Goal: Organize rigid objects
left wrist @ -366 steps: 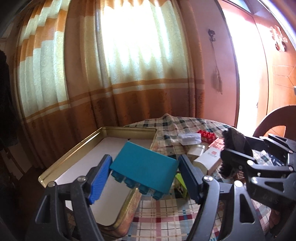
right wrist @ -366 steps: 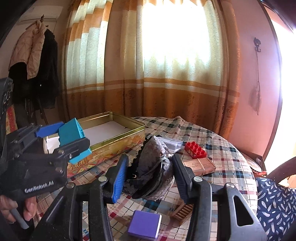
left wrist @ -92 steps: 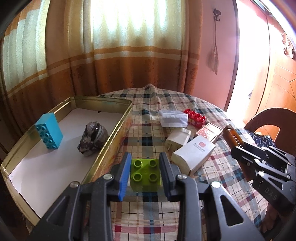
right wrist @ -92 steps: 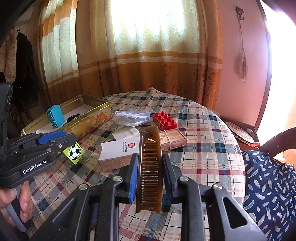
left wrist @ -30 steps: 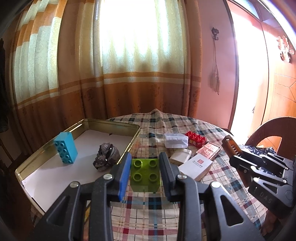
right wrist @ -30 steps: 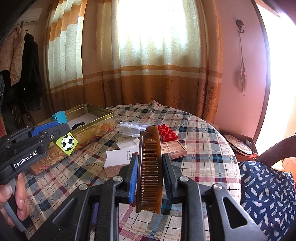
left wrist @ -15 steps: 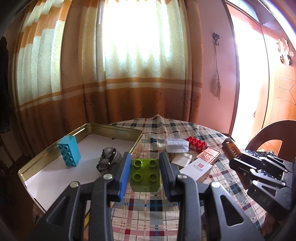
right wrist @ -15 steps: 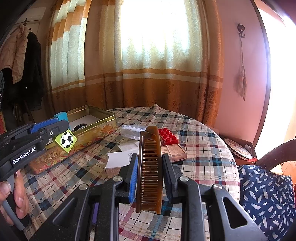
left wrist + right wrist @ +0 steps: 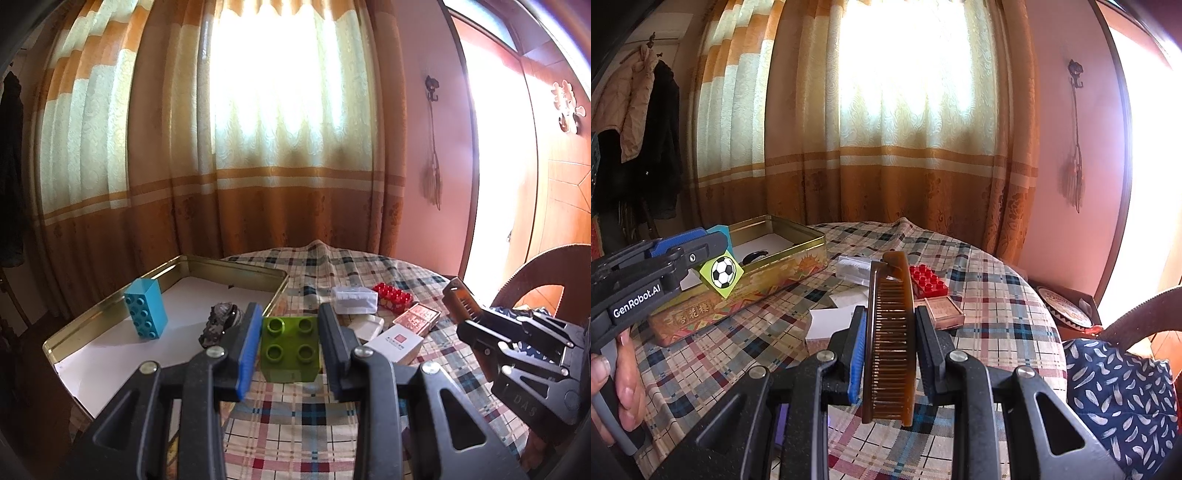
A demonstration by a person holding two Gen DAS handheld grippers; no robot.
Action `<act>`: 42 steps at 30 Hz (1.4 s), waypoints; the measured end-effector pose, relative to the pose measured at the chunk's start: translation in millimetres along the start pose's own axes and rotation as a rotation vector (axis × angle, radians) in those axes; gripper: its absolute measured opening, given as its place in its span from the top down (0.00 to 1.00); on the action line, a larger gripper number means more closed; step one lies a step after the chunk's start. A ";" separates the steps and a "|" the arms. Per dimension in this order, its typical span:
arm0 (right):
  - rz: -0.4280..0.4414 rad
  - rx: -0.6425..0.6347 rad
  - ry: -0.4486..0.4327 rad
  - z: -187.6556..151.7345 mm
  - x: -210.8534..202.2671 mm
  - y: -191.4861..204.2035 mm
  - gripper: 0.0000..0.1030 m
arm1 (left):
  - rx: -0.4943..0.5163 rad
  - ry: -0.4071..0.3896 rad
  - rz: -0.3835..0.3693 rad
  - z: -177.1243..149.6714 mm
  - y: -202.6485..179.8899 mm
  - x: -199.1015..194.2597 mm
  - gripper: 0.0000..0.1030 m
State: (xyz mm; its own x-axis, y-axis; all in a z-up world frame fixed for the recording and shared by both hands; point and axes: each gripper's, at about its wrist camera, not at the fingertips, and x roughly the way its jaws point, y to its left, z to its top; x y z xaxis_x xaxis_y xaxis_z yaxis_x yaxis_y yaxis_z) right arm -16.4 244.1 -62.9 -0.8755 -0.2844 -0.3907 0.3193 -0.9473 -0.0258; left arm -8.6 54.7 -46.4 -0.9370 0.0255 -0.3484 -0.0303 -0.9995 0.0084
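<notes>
Green brick [image 9: 290,347] clamped in left tool [image 9: 289,345]

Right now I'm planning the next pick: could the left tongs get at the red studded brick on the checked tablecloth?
Probably not yet. The left tongs are shut on a green four-stud block, so they are occupied. The red studded brick itself lies uncovered beyond a white box.

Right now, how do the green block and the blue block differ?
The green block is clamped in the left gripper, off the table; the blue block stands free inside the gold tin. The green block shows four studs facing up; the blue block shows eight facing sideways. Both are studded toy bricks.
</notes>
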 end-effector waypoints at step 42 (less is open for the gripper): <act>0.108 -0.011 0.035 20.3 6.5 47.5 0.73 | -0.055 0.017 0.044 1.3 37.9 2.8 0.71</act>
State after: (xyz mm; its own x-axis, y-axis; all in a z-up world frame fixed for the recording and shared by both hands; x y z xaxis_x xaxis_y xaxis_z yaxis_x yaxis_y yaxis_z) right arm -14.3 194.3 -48.0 -0.8225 -0.3791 -0.4239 0.4151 -0.9097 0.0082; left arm -12.8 16.9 -45.8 -0.9309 -0.0182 -0.3648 0.0302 -0.9992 -0.0271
